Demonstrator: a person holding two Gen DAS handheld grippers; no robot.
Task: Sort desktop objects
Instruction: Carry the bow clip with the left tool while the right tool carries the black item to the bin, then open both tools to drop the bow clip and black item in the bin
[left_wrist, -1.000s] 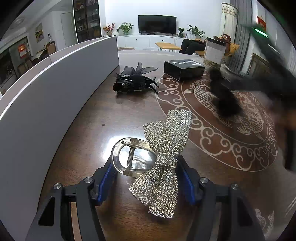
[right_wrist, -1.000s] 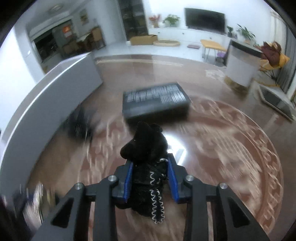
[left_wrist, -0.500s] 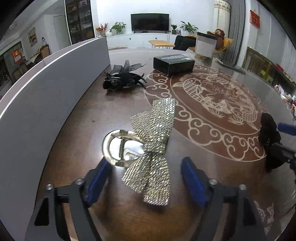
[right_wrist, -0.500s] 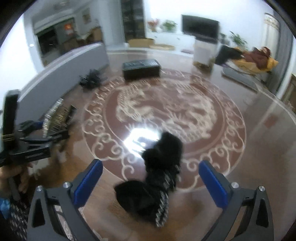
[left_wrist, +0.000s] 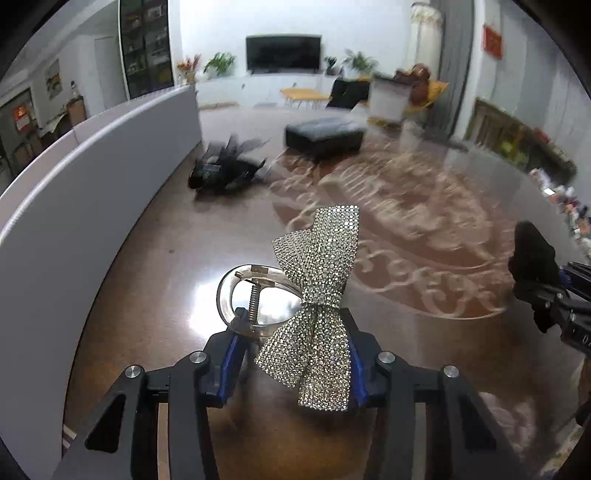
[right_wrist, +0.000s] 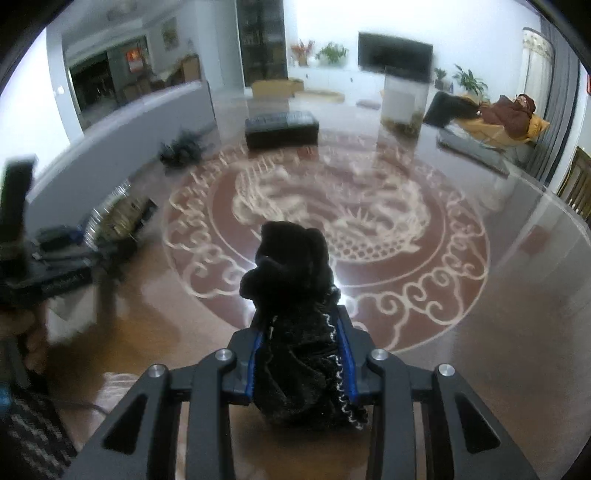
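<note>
My left gripper (left_wrist: 293, 328) is shut on a silver rhinestone bow hair clip (left_wrist: 317, 295) with a clear claw (left_wrist: 255, 291), held over the dark wood table. My right gripper (right_wrist: 301, 336) is shut on a black velvet hair piece (right_wrist: 295, 306) with a white-stitched edge. That gripper and the black piece also show at the right edge of the left wrist view (left_wrist: 535, 266). The left gripper with the bow shows blurred at the left of the right wrist view (right_wrist: 110, 218).
A black mesh hair clip (left_wrist: 225, 170) lies beside a long grey-white panel (left_wrist: 74, 206). A black box (left_wrist: 323, 134) sits beyond it on the round dragon-pattern table (right_wrist: 369, 206). A white-lidded container (right_wrist: 402, 99) stands at the far side.
Half a second ago both grippers were open around their items. Now the left has shut on the rhinestone bow clip and the right has shut on the black hair piece.
</note>
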